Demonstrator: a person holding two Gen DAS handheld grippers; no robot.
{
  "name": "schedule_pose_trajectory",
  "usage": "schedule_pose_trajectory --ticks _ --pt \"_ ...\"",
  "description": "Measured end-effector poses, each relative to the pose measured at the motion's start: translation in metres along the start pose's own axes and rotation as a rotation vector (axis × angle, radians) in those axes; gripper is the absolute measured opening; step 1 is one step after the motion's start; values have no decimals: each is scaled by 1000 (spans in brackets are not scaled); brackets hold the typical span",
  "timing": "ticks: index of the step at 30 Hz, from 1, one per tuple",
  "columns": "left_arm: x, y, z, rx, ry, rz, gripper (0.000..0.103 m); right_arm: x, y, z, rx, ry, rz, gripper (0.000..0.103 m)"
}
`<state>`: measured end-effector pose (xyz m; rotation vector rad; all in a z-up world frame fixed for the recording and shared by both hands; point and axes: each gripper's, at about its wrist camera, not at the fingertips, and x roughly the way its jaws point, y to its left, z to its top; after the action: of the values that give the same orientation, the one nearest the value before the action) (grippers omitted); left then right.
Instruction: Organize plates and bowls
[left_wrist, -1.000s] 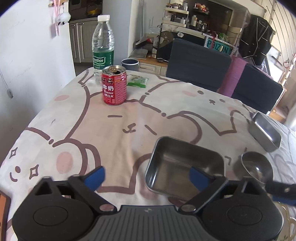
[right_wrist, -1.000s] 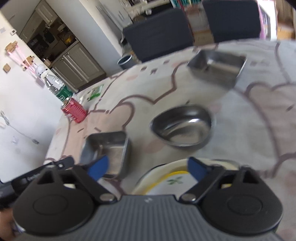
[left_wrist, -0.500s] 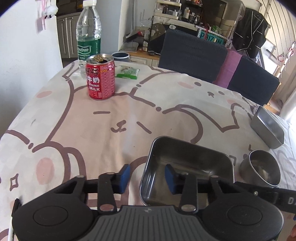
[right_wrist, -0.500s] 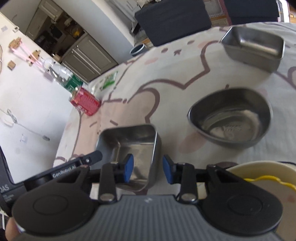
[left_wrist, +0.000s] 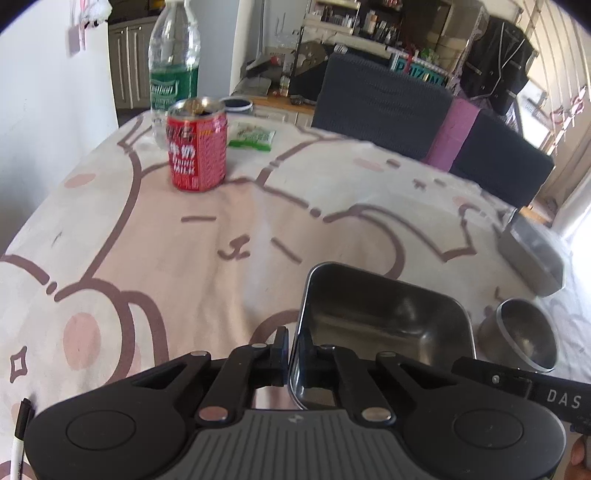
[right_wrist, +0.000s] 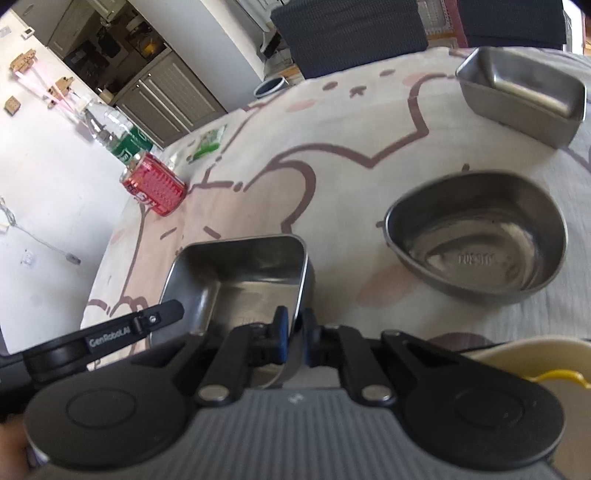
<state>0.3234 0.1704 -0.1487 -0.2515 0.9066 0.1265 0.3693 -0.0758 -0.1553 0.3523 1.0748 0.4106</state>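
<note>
A square steel tray (left_wrist: 384, 325) sits on the cartoon tablecloth; it also shows in the right wrist view (right_wrist: 240, 280). My left gripper (left_wrist: 293, 350) is shut on the tray's near left wall. My right gripper (right_wrist: 295, 332) is shut on the tray's right wall. A round steel bowl (right_wrist: 480, 240) sits right of the tray, also in the left wrist view (left_wrist: 524, 339). A second steel tray (right_wrist: 524, 96) lies farther back right, also in the left wrist view (left_wrist: 535, 254). A cream plate with a yellow pattern (right_wrist: 535, 369) lies at the lower right.
A red milk can (left_wrist: 195, 147), a water bottle (left_wrist: 173, 70) and a green packet (left_wrist: 251, 136) stand at the far left of the table. Dark chairs (left_wrist: 384, 99) line the far edge. A white wall (left_wrist: 44, 92) is to the left.
Both grippers went from wide open to shut, each closing on a wall of the square tray. Both moved forward toward the tray.
</note>
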Motion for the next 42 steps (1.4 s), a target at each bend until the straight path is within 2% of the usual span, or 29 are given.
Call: schedule_pose_trajectory --ticks 5,10,17,24,33,37,42 --pt "-29 -17 6 -16 -67 -53 3 -30 -3 4 -27 -77 22 8" --pt "-58 -55 4 14 -115 -122 3 -72 -26 7 -5 -167 33 6" --pt "-79 -119 -8 56 -118 -220 4 -135 -69 -2 11 -249 -17 5" --pt "-83 -189 -26 113 -70 -325 5 -197 -127 -17 56 -300 -84 5" --pt "-61 -272 -59 169 72 -425 7 -256 -196 -42 186 -345 -192 5" --pt "-52 -302 -76 215 135 -445 8 -260 -221 -50 239 -317 -260 4" --pt "-39 -332 -99 286 194 -429 9 -269 -254 -63 292 -289 -319 4"
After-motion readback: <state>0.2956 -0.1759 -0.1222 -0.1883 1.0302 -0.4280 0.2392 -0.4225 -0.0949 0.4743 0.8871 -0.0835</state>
